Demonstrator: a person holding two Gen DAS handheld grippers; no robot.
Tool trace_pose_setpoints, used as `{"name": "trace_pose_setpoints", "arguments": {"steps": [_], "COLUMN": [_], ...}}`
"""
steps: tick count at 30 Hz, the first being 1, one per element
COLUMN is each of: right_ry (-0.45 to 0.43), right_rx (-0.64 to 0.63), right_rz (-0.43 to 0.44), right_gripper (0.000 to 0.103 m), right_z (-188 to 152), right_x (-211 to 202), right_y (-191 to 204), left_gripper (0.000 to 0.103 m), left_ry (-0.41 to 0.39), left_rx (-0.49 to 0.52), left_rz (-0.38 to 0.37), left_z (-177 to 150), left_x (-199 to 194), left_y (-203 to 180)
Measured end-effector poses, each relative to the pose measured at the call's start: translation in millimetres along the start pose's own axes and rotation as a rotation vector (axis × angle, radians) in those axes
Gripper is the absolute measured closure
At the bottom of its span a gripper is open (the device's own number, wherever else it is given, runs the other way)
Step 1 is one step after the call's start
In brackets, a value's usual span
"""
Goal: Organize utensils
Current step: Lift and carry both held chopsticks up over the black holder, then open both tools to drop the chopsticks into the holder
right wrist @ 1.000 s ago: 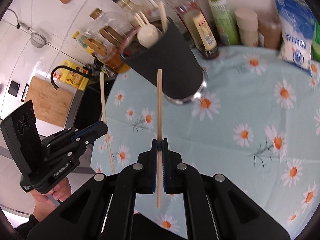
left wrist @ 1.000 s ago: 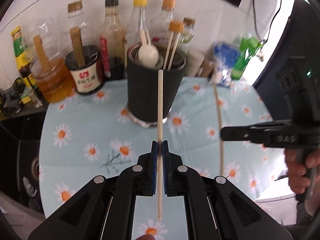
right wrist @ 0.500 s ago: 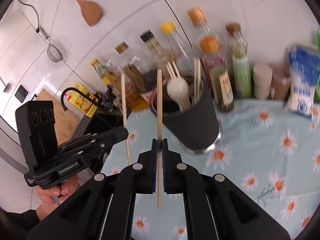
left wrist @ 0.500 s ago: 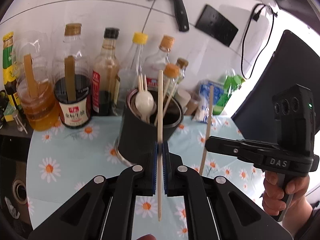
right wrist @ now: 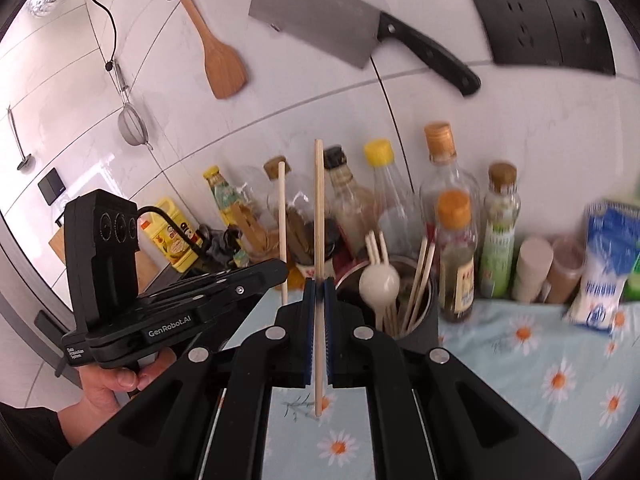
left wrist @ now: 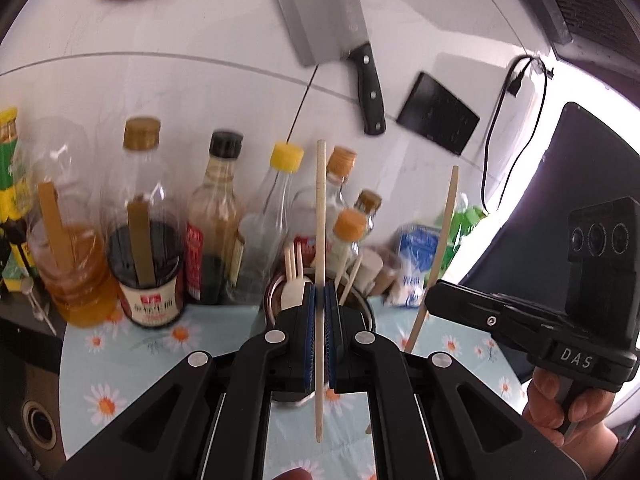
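Note:
My left gripper [left wrist: 319, 296] is shut on a wooden chopstick [left wrist: 320, 216] and holds it upright. My right gripper [right wrist: 319, 292] is shut on a second wooden chopstick [right wrist: 319, 208], also upright. The black utensil holder [right wrist: 416, 320] stands on the table just beyond both grippers, holding a white spoon [right wrist: 379, 280] and several chopsticks. In the left wrist view the holder [left wrist: 362, 304] is mostly hidden behind my fingers. Each gripper shows in the other's view: the right one [left wrist: 436, 296] with its chopstick [left wrist: 440, 248], the left one [right wrist: 280, 272] with its chopstick [right wrist: 282, 224].
A row of sauce and oil bottles [left wrist: 142, 216] stands behind the holder against the wall. A cleaver [right wrist: 320, 36] and a wooden spatula [right wrist: 220, 60] hang on the wall. A blue-white bag [right wrist: 604, 268] and paper cups [right wrist: 534, 268] sit at right. The tablecloth [right wrist: 540, 360] has daisies.
Both grippers have tilted upward and come closer to the holder, so the chopsticks now stand upright against the wall and the table has dropped low in view.

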State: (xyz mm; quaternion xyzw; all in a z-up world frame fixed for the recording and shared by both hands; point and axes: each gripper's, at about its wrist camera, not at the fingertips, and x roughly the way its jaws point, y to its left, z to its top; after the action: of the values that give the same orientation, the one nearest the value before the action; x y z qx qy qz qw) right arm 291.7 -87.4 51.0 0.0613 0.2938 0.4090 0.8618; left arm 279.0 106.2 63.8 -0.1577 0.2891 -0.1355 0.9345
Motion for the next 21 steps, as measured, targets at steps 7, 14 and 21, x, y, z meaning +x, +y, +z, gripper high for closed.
{"name": "trace_pose_setpoints", "arguments": {"steps": [7, 14, 21], "right_ry": [-0.071, -0.143, -0.177], "right_rx": [-0.027, -0.043, -0.062], "right_rz": [0.005, -0.024, -0.066], "right_gripper": [0.098, 0.098, 0.098], "right_z": [23.6, 43.1, 41.2], "right_x": [-4.1, -3.5, 12.6], "right_y": [-6.2, -17.7, -27.5], "left_gripper": [0.099, 0.099, 0.099], "left_ry": [-0.107, -0.191, -0.233], "left_rx": [0.022, 0.062, 0.089], "left_rz": [-0.015, -0.016, -0.010], "left_z": [24.4, 37.3, 38.5], "left_x": [-2.8, 3.4, 16.0], "left_y": [-5.6, -17.6, -19.9]}}
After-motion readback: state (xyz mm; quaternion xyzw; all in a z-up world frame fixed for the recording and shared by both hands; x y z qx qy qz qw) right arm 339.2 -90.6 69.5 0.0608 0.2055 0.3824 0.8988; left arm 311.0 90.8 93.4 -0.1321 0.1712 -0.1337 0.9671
